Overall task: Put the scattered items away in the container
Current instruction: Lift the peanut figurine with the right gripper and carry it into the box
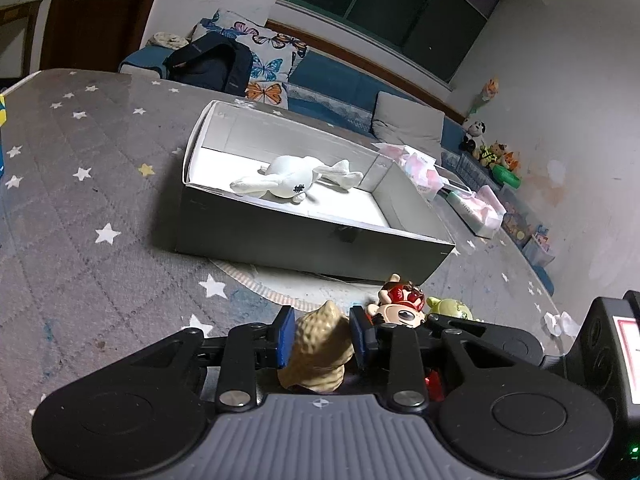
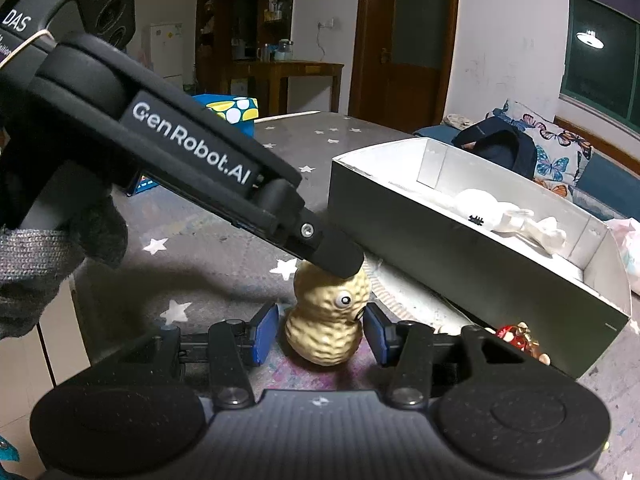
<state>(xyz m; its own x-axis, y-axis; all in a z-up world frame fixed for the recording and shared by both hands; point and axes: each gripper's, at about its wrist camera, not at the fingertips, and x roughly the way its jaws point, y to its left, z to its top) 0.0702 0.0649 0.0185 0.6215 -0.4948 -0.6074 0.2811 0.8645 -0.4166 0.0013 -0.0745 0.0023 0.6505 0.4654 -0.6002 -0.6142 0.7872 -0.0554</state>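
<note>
A tan peanut toy (image 1: 320, 344) stands on the grey star mat between the blue pads of my left gripper (image 1: 320, 336), which is shut on its top. In the right wrist view the same peanut toy (image 2: 328, 320) sits between the pads of my right gripper (image 2: 322, 334), which is open with gaps on both sides; the left gripper's finger (image 2: 336, 258) presses on its top. The grey box (image 1: 304, 232) holds a white plush rabbit (image 1: 288, 182). A red-capped figurine (image 1: 400, 306) and a green toy (image 1: 452, 308) lie in front of the box.
The box (image 2: 460, 264) stands just behind the toys on a pale round mat (image 1: 288, 288). Pink-white packets (image 1: 476, 204) lie to its right. A sofa with a butterfly pillow (image 1: 264, 60) and a dark backpack (image 1: 212, 64) lies behind. A blue patterned box (image 2: 232, 112) stands at far left.
</note>
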